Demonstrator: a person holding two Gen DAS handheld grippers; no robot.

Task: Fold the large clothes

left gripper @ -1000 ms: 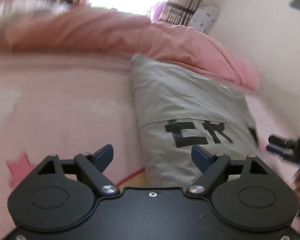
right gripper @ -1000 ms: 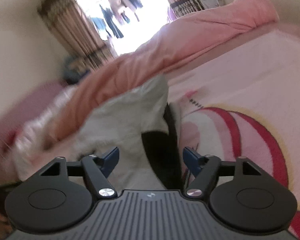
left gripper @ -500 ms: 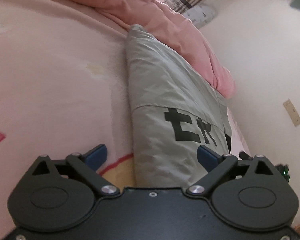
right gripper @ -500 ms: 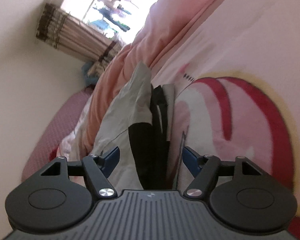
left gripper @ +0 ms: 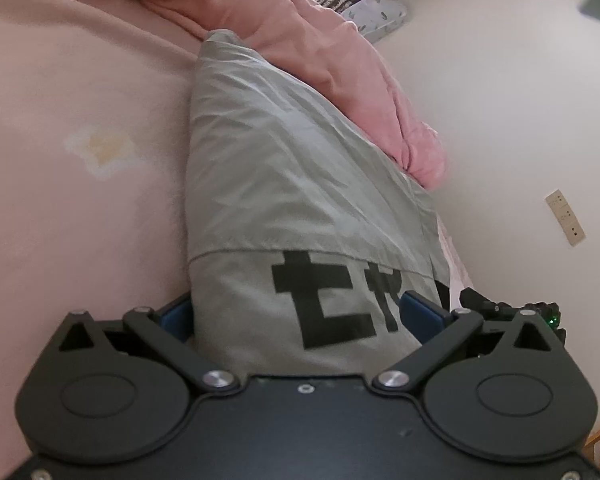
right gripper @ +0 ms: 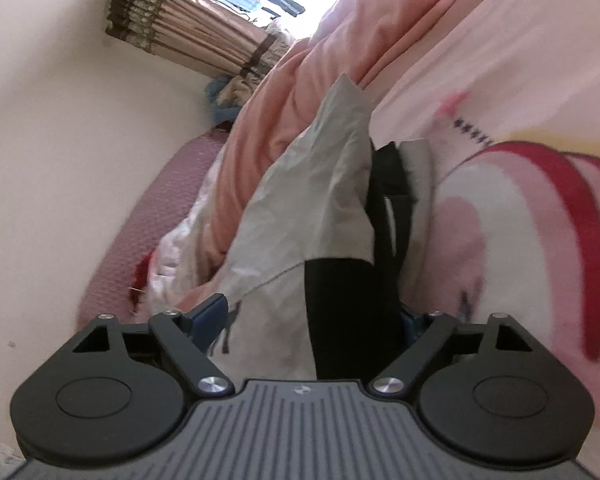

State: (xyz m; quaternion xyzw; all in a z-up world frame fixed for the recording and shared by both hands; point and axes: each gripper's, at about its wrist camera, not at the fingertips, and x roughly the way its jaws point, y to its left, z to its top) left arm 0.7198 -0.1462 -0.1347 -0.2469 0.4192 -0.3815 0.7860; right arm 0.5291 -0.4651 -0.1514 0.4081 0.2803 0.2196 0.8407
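Note:
A grey garment (left gripper: 284,184) with black block letters lies folded in a long strip on a pink bed sheet (left gripper: 68,128). My left gripper (left gripper: 300,316) is open, and the garment's near end lies between its blue pads (left gripper: 420,308). In the right wrist view the same garment (right gripper: 312,208) shows its grey and black layers. My right gripper (right gripper: 312,320) is open, with the other near corner between its fingers (right gripper: 210,314).
A rumpled pink duvet (left gripper: 320,40) lies along the garment's far side, against a cream wall (left gripper: 500,100) with a socket. A curtain (right gripper: 204,40) and bright window stand beyond the bed. A mauve cushion (right gripper: 148,232) lies at the left.
Both grippers have moved forward and down onto the garment's near edge, so that the cloth now lies between their open fingers. The views have tilted.

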